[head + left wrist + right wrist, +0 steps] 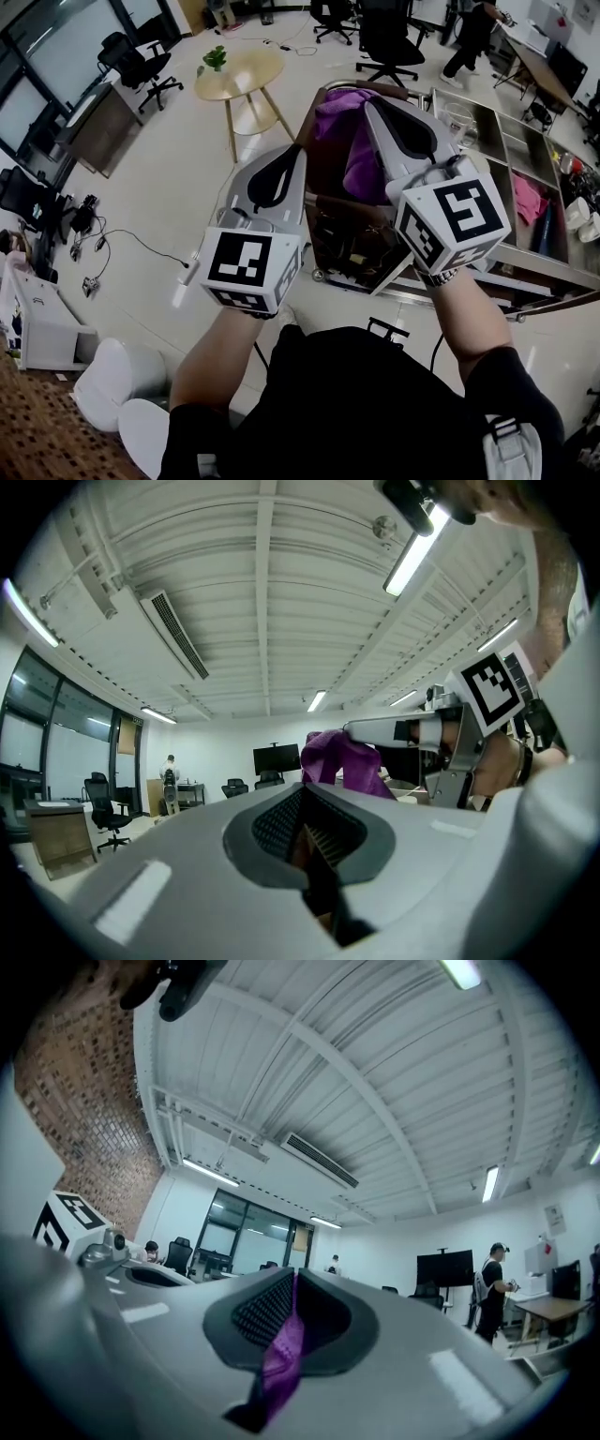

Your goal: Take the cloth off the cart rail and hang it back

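The purple cloth [342,131] hangs bunched over the near end of the metal cart [525,255], just below its brown rail [375,87]. My right gripper [370,105] is shut on it: in the right gripper view a purple strip of cloth [284,1354] is pinched between the pads of that gripper [291,1283]. My left gripper [298,152] sits just left of the cloth, raised beside it. Its jaws [302,803] look shut, with no purple between them. From the left gripper view the cloth [337,761] dangles from the right gripper [354,731].
A round wooden table [239,75] with a small plant stands beyond the cart on the left. Office chairs [141,61] and a person [469,37] are farther off. The cart's shelf holds a pink item [528,197]. White bins [122,384] stand at the lower left.
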A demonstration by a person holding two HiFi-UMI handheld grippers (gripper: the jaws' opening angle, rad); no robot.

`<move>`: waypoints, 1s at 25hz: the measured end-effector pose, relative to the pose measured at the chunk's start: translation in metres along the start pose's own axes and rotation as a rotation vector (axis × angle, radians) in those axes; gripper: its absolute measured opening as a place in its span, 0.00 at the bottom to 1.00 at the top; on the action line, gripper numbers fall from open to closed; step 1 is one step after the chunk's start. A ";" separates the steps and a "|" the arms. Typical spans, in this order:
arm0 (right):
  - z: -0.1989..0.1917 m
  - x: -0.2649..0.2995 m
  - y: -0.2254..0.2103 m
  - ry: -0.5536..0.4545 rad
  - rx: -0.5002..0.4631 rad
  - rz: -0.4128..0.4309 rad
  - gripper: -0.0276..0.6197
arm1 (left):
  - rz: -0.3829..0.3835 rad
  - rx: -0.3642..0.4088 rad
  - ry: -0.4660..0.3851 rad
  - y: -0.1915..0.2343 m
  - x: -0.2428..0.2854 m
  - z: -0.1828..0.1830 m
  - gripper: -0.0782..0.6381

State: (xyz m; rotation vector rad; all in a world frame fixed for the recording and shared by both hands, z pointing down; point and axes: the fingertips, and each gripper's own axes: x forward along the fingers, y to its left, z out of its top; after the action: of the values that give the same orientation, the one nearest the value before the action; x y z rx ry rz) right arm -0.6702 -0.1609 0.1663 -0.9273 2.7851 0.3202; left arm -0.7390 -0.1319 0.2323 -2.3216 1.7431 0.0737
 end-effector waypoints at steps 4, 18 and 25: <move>0.004 0.039 -0.008 0.020 0.003 -0.029 0.06 | -0.037 -0.027 0.006 0.032 0.023 0.007 0.11; -0.030 0.180 -0.032 0.120 0.001 -0.149 0.06 | -0.164 -0.100 0.034 0.156 0.097 -0.015 0.11; -0.046 0.246 -0.058 0.198 -0.016 -0.241 0.06 | -0.238 -0.137 0.055 0.217 0.136 -0.013 0.11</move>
State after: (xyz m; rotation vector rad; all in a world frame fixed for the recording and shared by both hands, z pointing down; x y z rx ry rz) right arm -0.8333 -0.3579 0.1418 -1.3502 2.8036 0.2251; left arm -0.9076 -0.3195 0.1861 -2.6360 1.5149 0.0913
